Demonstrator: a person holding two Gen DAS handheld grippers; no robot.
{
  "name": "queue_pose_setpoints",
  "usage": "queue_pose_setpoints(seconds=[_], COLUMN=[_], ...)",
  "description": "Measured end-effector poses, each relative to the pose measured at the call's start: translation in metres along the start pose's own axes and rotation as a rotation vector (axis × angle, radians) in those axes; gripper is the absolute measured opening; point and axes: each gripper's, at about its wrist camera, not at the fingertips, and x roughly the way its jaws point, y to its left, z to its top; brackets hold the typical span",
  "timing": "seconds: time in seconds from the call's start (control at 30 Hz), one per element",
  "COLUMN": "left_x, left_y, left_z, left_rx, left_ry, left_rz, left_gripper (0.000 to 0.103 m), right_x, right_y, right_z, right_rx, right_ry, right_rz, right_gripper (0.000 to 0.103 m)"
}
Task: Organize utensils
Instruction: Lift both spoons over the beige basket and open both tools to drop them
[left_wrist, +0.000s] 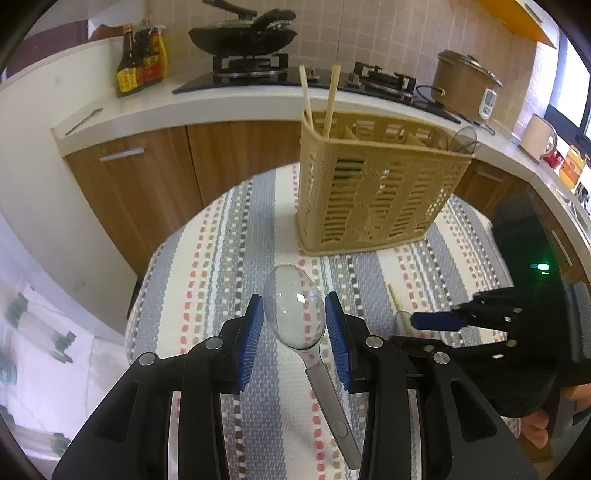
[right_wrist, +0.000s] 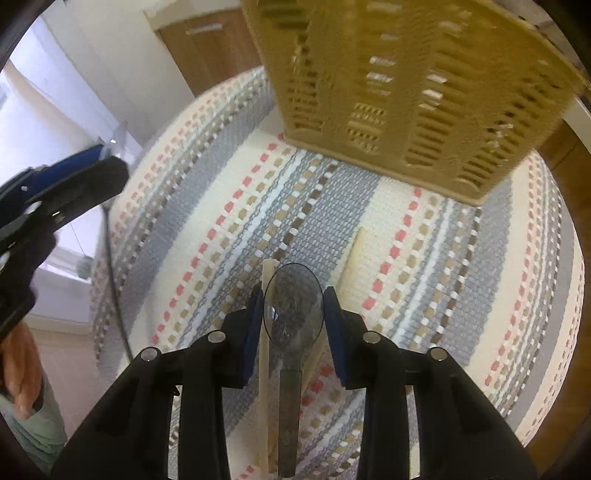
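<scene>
Your left gripper (left_wrist: 294, 325) is partly spread, with its blue ribbed pads (left_wrist: 251, 332) pinching the bowl of a clear plastic spoon with a grey handle (left_wrist: 295, 314). Both pads sit against the bowl's edges. The handle runs back toward the camera between the black fingers. That spoon looks lifted clear of the striped woven cloth (left_wrist: 229, 258), though I can't confirm the gap.

Your right gripper (right_wrist: 293, 314) is at a similar partial opening. Its blue pads (right_wrist: 334, 325) flank the bowl of a second clear, grey-tinted plastic spoon (right_wrist: 293, 306). The pads sit right at the bowl's rim on both sides and look pressed on, but that view is motion-blurred, so contact is likely rather than certain. This spoon's handle also runs back under the gripper.

A pale wooden chopstick (right_wrist: 265, 332) lies on the cloth just left of that spoon, passing beside the left pad. I can't tell if it touches the pad. Another pale chopstick (right_wrist: 354, 258) lies on the cloth to the right, ahead of the right pad.

The beige slotted plastic utensil caddy (left_wrist: 369, 199) stands upright on the cloth beyond both grippers. Two wooden chopsticks (left_wrist: 319, 99) stand in its left end compartment, and a clear spoon (left_wrist: 463, 140) sticks out at its right end.

In the left wrist view, your right gripper is low at the right edge, near the cloth.
</scene>
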Motion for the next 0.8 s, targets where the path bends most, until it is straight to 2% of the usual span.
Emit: queue_pose_setpoints(seconds=[0.07,0.17,0.37,0.63,0.8], left_x=[-0.007,-0.019,-0.034,-0.051,-0.075], left_y=[-0.004,-0.017,-0.038,-0.046,-0.041], left_z=[0.001,0.004,0.01,0.023,0.055], left_rx=[0.012,0.056,0.122,0.127,0.106], left_ry=[-0.029,-0.09,-0.175,-0.247,-0.352], left_rz=[0.012,0.072,0.184,0.201,0.205], left_gripper=[0.033,0.033,0.033,0.033,0.033], right_x=[-0.017,-0.041,-0.091,-0.155,-0.19], right_y=[-0.003,-0.007,-0.018,-0.026,-0.031], right_z=[-0.01,-0.021,-0.021,-0.008,0.014], right_rx=[-0.003,-0.003,0.04,0.065,0.082], right_ry=[-0.057,-0.133,-0.268,-0.466,-0.612], right_rz=[0.011,0.023,0.013,-0.004,-0.009], right_gripper=[0.03,0.03,0.03,0.03,0.03])
